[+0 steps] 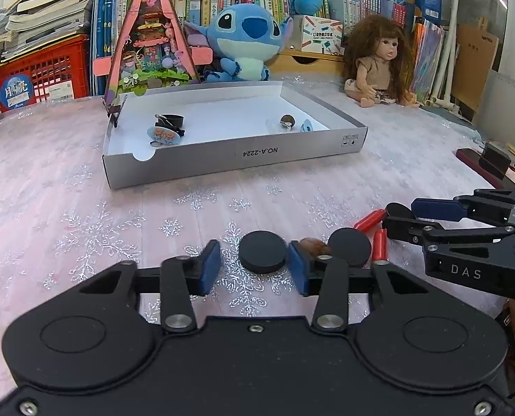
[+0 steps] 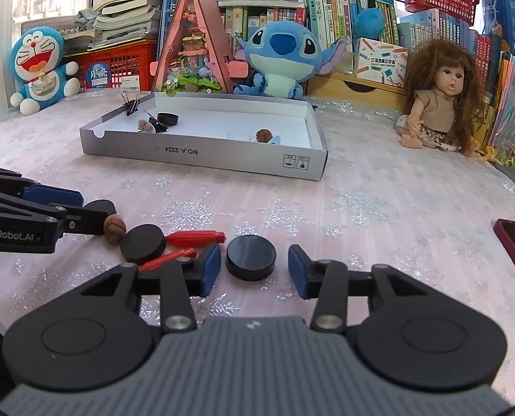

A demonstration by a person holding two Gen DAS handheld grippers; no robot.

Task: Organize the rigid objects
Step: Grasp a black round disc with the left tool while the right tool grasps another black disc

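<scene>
Left tongs [image 1: 254, 263] sit low over the snowflake cloth, jaws straddling a black disc [image 1: 263, 252]; the right blue pad looks to touch its rim, the left one stands clear, so I'd call them released. Beside the right finger lie a brown nut [image 1: 313, 245], a second black disc [image 1: 349, 247] and two red pegs [image 1: 379, 244]. Ahead, well off, is the grey box [image 1: 257, 159] with small bits already inside

From the other hand, right tongs [image 2: 254, 265] bracket another black puck [image 2: 251, 257], gaps showing on both sides: not gripping. To their left the left tongs' tips reach in by the nut.

These pucks look stiff, smooth and light, likely slippery on the flat faces. I'd pinch across the round edge, square on, low to the cloth, or one could squirt out
</scene>
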